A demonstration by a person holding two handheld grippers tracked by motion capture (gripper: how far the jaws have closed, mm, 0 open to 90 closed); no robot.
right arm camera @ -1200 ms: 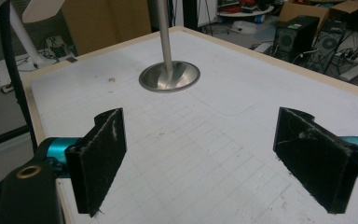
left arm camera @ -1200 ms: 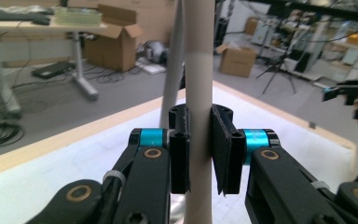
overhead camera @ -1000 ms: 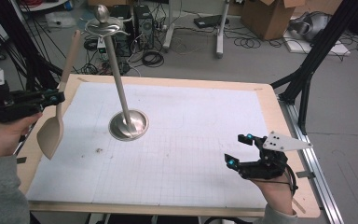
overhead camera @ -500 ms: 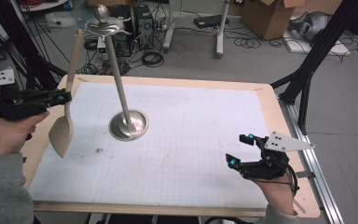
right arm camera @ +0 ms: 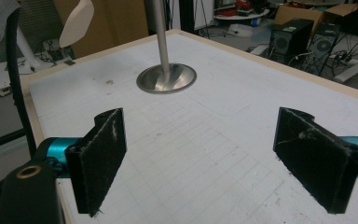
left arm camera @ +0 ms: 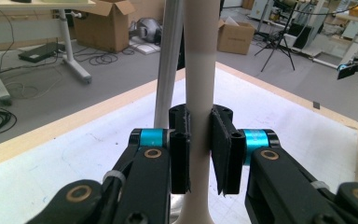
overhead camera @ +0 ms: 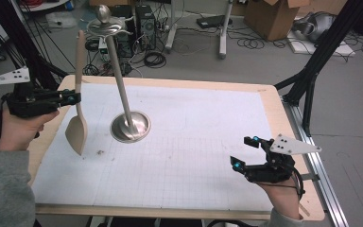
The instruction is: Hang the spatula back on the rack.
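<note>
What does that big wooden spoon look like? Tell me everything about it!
The wooden spoon is pale beige, smooth, and looks like light wood. It has a long, straight handle and a flat, wide blade with a pointed tip. It hangs nearly upright, handle up and blade down, above the left edge of the white table. It looks lifted off the table. The left gripper is shut on its handle partway up, one black pad on each side. A metal stand rises beside it without touching it.

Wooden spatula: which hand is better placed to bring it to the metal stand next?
Left, probably. The left gripper is shut on the wooden spatula, holding it upright just beside the metal stand. The right gripper is open with nothing between its jaws, near the table's front right corner.
</note>
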